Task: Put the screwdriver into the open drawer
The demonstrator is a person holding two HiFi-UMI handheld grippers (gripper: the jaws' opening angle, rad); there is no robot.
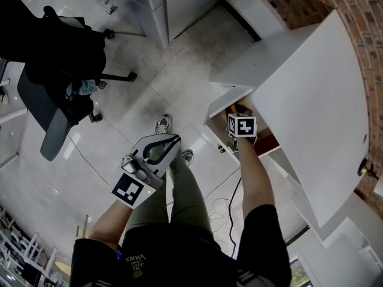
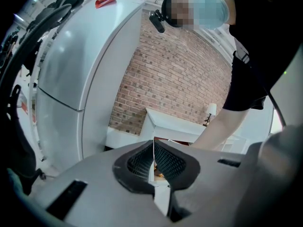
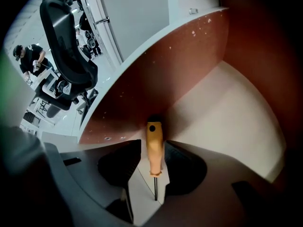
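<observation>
A dark office chair (image 1: 60,82) stands on the pale tiled floor (image 1: 179,58) at far left. A red brick wall (image 1: 335,5) runs along the right, with a tall white refrigerator (image 2: 71,79) to its left. A black cable (image 1: 231,208) trails over the near floor.

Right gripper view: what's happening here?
A person holds a gripper in each hand. The right gripper points steeply down into the open drawer with reddish-brown walls and a pale bottom. The yellow-handled screwdriver lies between its tongs, which stand apart with a gap beside the handle, so it looks released. The left gripper is shut and empty, held aside over the tiled floor.
</observation>
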